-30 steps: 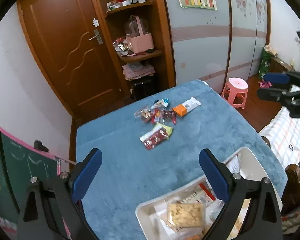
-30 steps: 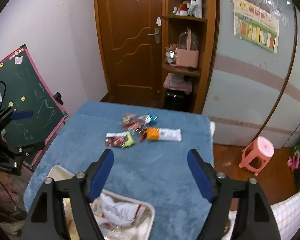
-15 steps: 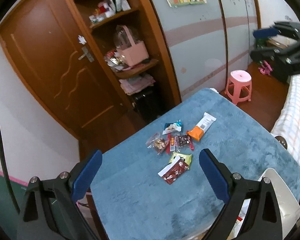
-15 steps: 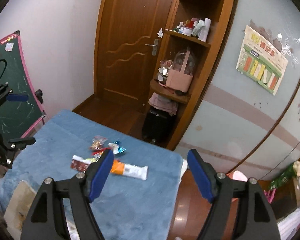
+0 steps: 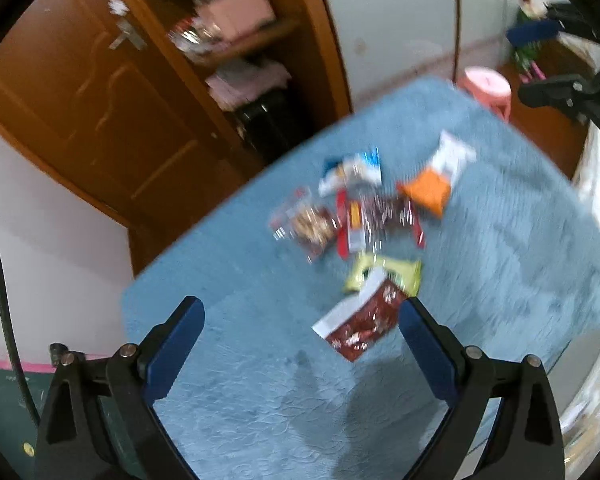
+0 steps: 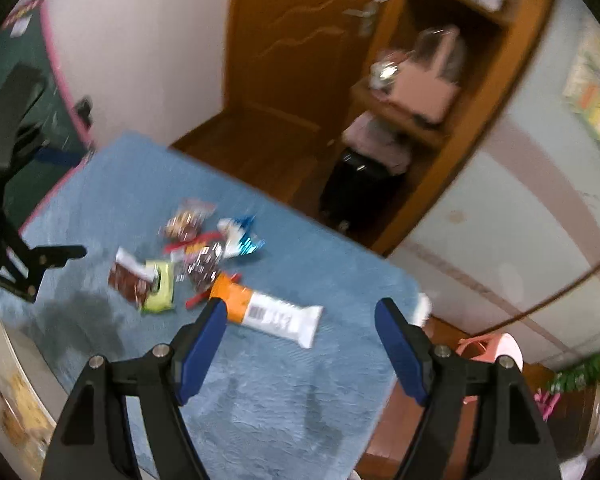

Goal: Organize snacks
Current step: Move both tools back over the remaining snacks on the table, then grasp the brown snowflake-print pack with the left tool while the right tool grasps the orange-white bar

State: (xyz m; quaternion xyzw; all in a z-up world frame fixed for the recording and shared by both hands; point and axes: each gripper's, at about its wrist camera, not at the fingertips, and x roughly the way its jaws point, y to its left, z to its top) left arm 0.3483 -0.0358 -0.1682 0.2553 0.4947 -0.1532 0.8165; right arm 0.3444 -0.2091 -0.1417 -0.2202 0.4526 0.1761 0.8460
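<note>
Several snack packets lie in a loose pile on the blue tablecloth (image 5: 260,400). A dark red packet (image 5: 360,322) lies nearest my left gripper (image 5: 300,320), which is open and empty just above it. A yellow-green packet (image 5: 384,274) lies behind it. An orange-and-white bar (image 6: 272,312) lies just ahead of my right gripper (image 6: 300,320), which is open and empty. The white tray (image 6: 8,392) with snacks sits at the left edge of the right wrist view.
A wooden shelf unit (image 6: 428,92) and a door (image 5: 80,100) stand behind the table. A pink stool (image 5: 488,88) stands past the table's far right corner. A green chalkboard (image 6: 16,80) stands on the left. The view is blurred by motion.
Both grippers have come down and forward toward the snack pile. The packets look larger and closer. The tray has slid to the edge of both views.
</note>
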